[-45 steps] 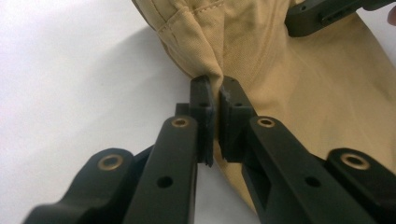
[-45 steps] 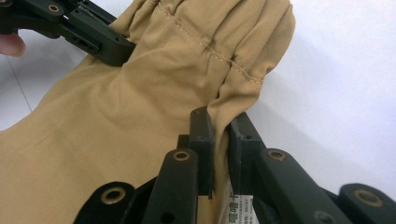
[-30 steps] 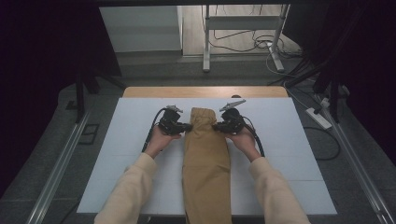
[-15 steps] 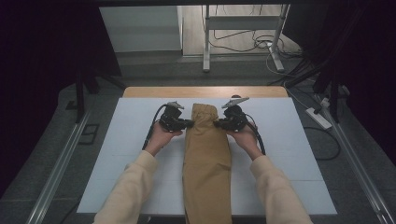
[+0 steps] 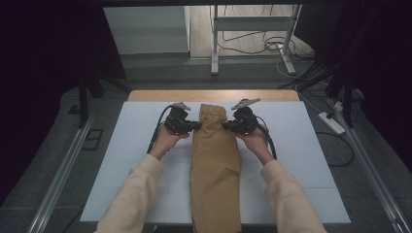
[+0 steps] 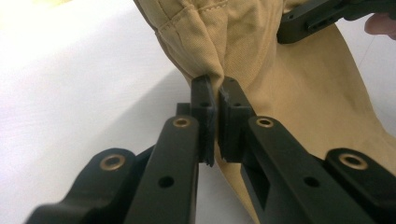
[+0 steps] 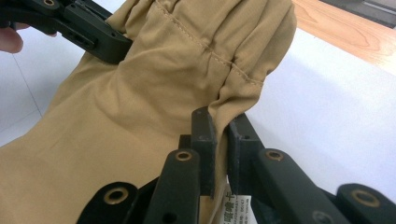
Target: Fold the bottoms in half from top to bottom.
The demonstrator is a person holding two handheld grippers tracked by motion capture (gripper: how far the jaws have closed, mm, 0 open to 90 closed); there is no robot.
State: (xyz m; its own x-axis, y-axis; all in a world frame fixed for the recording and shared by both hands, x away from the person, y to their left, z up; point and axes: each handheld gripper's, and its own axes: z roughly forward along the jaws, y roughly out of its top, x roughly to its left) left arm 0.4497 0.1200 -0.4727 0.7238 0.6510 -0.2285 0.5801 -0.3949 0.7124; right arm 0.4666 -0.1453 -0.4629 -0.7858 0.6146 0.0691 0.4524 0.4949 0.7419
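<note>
High view: left gripper and right gripper each clamp the tan trousers at the waistband edges on the table; the next move probably needs an even pull or fold.

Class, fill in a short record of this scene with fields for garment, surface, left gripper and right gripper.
garment: long tan cotton trousers, folded lengthwise, lying along the surface
surface: white rectangular board over a wooden tabletop
left gripper: jaws shut on the garment's left edge near its far end
right gripper: jaws shut on the right edge, opposite
</note>
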